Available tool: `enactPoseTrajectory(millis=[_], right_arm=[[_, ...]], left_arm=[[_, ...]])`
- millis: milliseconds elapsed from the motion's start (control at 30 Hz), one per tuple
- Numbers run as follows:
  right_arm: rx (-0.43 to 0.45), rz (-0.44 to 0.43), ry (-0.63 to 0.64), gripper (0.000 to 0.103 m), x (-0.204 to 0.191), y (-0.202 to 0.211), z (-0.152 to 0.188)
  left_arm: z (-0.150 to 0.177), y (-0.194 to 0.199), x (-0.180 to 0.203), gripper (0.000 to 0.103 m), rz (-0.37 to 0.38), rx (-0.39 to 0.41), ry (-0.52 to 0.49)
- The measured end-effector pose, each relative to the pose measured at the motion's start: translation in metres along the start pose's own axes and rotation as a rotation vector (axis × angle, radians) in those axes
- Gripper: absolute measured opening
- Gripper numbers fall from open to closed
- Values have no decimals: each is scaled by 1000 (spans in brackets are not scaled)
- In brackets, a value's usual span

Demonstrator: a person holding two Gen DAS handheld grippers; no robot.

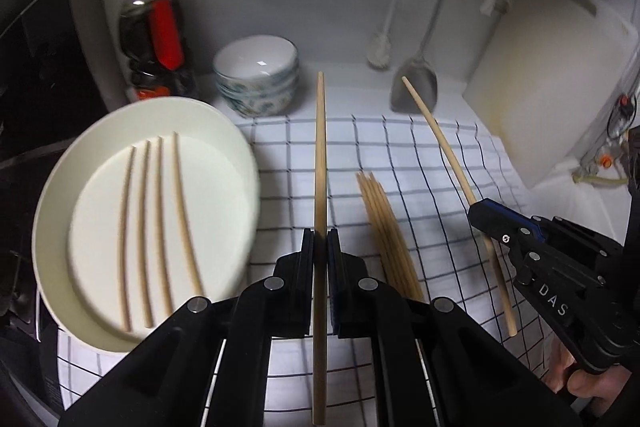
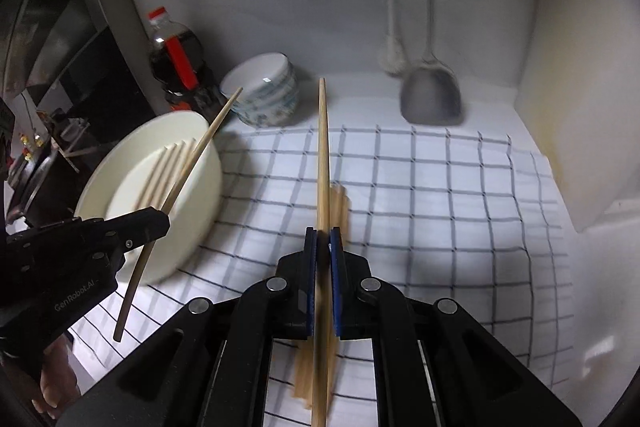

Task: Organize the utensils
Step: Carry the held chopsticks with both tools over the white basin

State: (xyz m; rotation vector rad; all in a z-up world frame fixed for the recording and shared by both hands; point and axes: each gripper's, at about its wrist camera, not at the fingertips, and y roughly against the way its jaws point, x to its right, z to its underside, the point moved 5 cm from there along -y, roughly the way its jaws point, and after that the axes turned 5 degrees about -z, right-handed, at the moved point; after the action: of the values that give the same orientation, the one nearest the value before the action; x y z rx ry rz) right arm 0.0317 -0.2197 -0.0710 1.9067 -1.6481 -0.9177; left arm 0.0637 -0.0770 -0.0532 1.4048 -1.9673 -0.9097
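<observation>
Wooden chopsticks are the work item. Four lie in the white plate (image 1: 52, 227) at left. The left gripper (image 1: 320, 247) pinches one chopstick (image 1: 320, 155) near mid-length, clear of the checked cloth (image 1: 440, 155). A loose bundle (image 1: 386, 223) rests on the cloth between the grippers. The right gripper (image 2: 323, 247) is clamped on another chopstick (image 2: 322, 147). Judged light, stiff, smooth and prone to pivot; a mid-length hold should suit best.

Wooden chopsticks (image 1: 390, 239) — bundled flat on checked cloth (image 1: 440, 163).
</observation>
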Motion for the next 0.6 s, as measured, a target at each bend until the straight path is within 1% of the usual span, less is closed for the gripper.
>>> enactPoseTrajectory(millis=[100,233,467,600], right_arm=[[18,-35,25,6,-26,-5,-16],[17,-82,74,6,-70,-23,-32],[-31,-164,127,6,-136,-63,-47],[-65,-194,135,6,-165,-89,-54]], left_arm=[[-8,12,-29,7,-16,25,31],[-16,18,-77,7,-70,44,75],[-22,10,-158,7,-162,39,142],[-21,-3,-186,7,-190,19,157]])
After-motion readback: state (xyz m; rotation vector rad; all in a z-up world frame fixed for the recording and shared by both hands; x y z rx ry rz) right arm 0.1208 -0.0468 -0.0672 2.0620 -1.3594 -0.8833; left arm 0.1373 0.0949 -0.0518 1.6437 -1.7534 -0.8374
